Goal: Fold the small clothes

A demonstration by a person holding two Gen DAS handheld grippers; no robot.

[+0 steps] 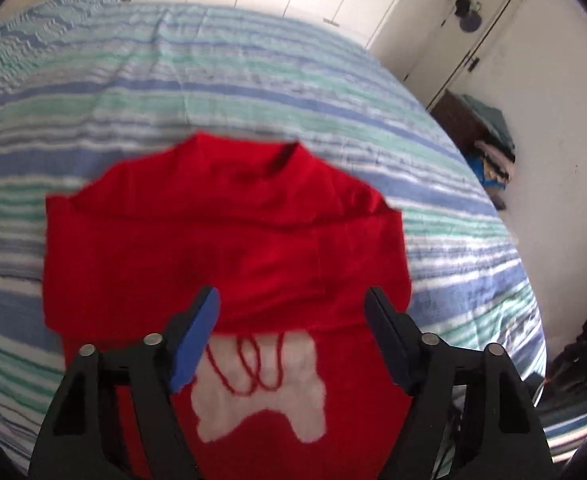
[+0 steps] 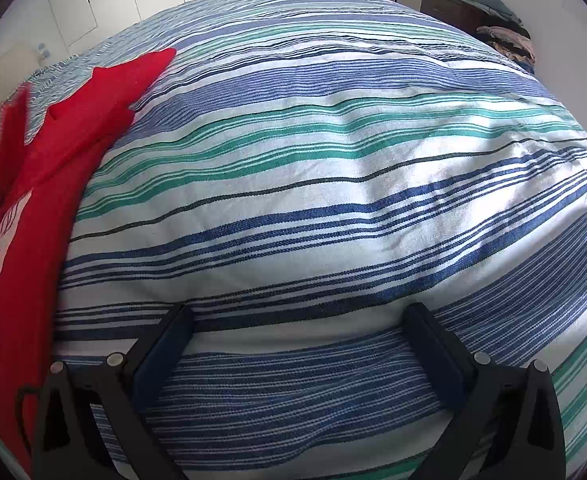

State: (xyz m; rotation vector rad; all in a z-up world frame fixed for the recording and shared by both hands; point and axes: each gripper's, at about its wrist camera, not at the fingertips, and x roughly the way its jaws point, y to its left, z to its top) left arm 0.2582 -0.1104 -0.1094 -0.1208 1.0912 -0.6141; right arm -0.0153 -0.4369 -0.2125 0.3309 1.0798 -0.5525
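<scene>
The red garment point(image 1: 221, 248) is lying partly folded on the striped bedspread point(image 1: 253, 80), toward its left side. The left gripper point(image 1: 293, 312) is hovering released above the fold; the right gripper point(image 2: 297, 336) is waiting released. Pinching both layers at the folded edge should keep it square

Garment point(image 1: 221, 248) on bedspread point(image 1: 253, 92), clothes pile point(image 1: 493, 160) beyond bed's right edge

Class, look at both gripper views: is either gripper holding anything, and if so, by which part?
Nothing is held. The left gripper is open above the red garment; the right gripper is open over the striped bedspread.
</scene>
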